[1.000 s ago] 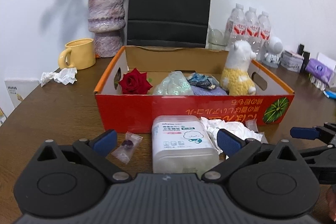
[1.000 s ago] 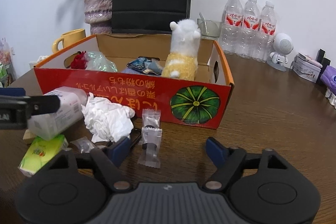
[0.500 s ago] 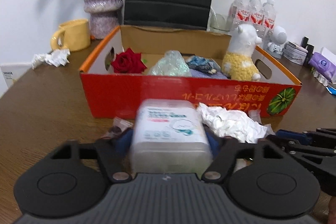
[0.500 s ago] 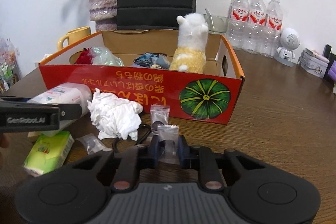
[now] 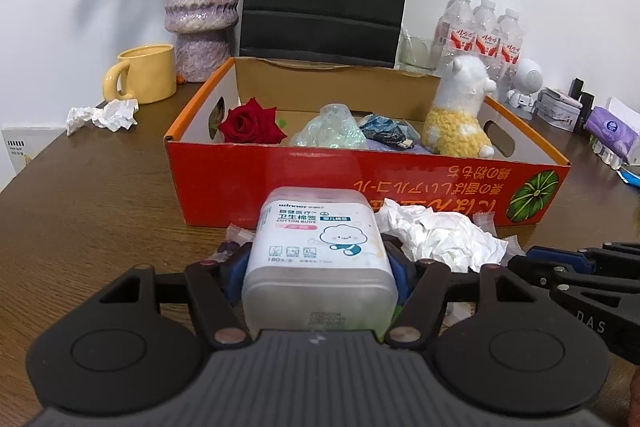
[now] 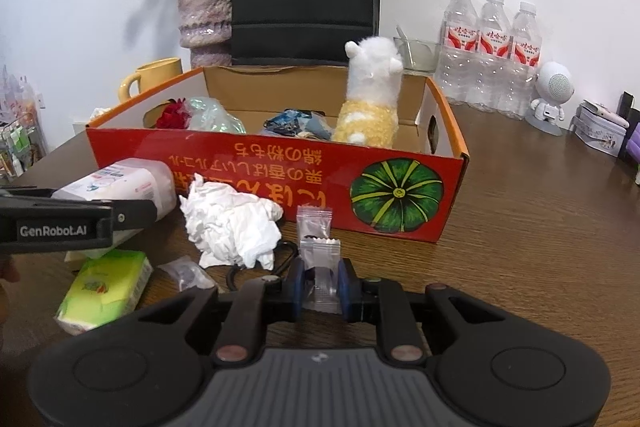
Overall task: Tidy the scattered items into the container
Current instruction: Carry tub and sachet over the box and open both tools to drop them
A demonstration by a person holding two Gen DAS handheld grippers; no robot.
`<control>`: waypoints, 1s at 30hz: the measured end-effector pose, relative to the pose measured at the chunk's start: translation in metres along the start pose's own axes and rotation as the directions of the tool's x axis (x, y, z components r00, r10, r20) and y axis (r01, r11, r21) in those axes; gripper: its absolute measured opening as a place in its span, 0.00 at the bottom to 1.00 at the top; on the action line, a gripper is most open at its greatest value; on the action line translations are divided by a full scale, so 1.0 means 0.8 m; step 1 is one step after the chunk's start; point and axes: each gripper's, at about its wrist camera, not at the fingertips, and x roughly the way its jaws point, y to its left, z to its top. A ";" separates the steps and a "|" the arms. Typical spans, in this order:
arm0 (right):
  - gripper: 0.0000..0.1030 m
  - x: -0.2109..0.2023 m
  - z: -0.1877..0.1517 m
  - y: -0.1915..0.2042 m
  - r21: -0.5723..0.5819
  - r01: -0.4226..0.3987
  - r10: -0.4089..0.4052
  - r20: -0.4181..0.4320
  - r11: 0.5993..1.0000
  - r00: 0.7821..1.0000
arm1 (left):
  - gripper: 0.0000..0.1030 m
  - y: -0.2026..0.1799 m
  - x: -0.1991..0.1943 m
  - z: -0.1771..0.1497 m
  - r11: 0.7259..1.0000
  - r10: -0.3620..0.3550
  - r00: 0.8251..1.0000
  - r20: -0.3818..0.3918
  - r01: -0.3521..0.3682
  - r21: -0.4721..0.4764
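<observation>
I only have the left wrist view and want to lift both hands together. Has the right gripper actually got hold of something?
Observer: Yes. The right gripper is shut on a small clear sachet.
Operator: Is anything still loose near my cotton bud box that I can't see?
Observer: A green tissue pack lies on the table close to the cotton bud box.
Operator: Anything else?
Observer: A small clear bag lies between that pack and the right gripper.
</observation>
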 end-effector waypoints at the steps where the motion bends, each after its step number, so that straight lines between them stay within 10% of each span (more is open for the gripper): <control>1: 0.16 -0.002 0.000 0.000 0.002 -0.002 0.002 0.004 1.000 1.000 | 0.65 0.000 -0.002 0.000 1.000 -0.002 1.000 0.005 0.002 0.000; 16: 0.16 -0.058 0.012 -0.002 0.022 -0.069 0.065 0.152 0.997 0.986 | 0.65 0.003 -0.065 0.011 0.997 -0.080 0.990 0.117 0.080 0.004; 30: 0.16 -0.040 0.137 0.016 0.016 -0.117 0.109 0.260 0.993 0.959 | 0.65 0.009 -0.047 0.127 0.996 -0.089 0.971 0.223 0.087 0.017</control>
